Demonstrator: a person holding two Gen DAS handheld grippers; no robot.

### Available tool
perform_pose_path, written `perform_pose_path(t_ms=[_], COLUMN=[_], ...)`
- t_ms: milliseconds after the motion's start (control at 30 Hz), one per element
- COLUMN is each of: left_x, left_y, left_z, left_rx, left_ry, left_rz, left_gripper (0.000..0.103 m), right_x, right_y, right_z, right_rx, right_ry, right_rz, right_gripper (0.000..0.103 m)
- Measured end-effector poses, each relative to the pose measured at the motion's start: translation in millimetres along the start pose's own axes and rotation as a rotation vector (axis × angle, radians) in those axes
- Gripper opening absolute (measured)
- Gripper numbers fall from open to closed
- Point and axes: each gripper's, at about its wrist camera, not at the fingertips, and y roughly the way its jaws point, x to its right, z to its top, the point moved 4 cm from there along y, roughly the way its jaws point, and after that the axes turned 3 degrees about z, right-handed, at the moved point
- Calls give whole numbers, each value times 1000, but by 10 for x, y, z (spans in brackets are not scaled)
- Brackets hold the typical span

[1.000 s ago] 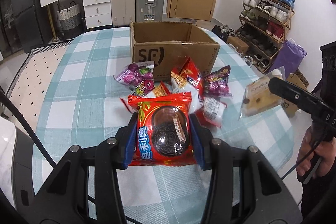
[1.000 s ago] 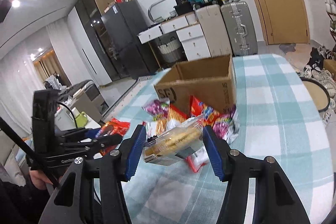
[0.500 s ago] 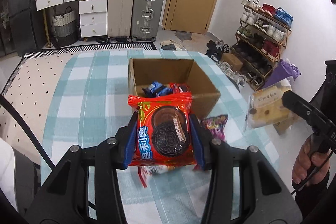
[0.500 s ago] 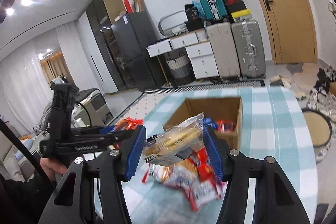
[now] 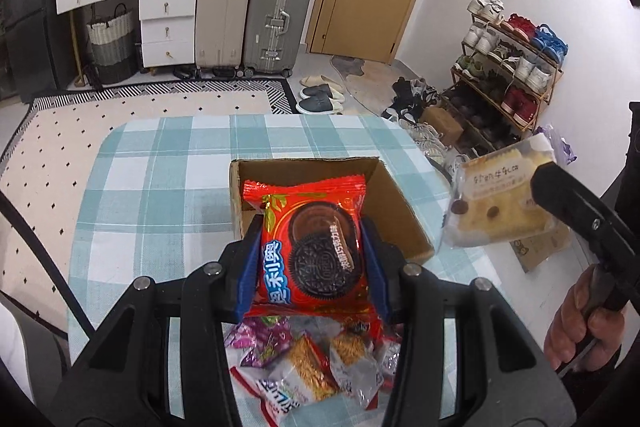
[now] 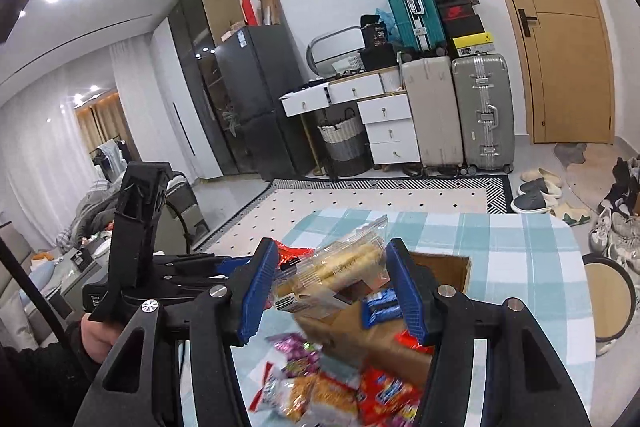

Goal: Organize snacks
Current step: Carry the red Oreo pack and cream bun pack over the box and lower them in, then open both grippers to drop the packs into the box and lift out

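Both claws share one build — matte black plastic frames with triangular cut-outs, round silver screw heads along the arms, and ribbed blue pads lining the fingers. The left claw (image 5: 312, 263) trails a thin black cable; beside the right claw (image 6: 332, 291) a dark sleeve shows.

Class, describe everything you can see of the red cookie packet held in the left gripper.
The red cookie packet is a glossy, sealed plastic pillow pack with crimped ends, printed with a dark sandwich cookie, blue and white characters and a leaf sprig. It is held face-up and lengthwise between the blue pads of the left gripper, which press its two long sides. It hangs in the air over the near edge of the open cardboard box, above the loose snacks on the checked tablecloth.
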Motion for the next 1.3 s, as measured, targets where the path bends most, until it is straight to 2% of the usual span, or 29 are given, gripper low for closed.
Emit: perform_pose_path(t_ms=[167, 333, 667, 1033, 1300], left_x=[-34, -39, -34, -5, -63], left_y=[371, 670, 1051, 1317, 1358], left_z=[117, 75, -48, -115, -120], left_rx=[-39, -75, -122, -164, -178], left_ry=[-8, 2, 15, 19, -8], left_rz=[16, 25, 28, 41, 48], left_gripper=[43, 43, 43, 43, 43], right_x=[227, 523, 960, 1066, 1039], right_y=[362, 674, 918, 1134, 1223], right_z=[6, -140, -460, -641, -590], right_rx=[-44, -91, -141, -215, -216], right_ry=[13, 77, 155, 157, 137], right_rz=[-19, -28, -63, -94, -106], right_gripper=[57, 57, 57, 57, 58])
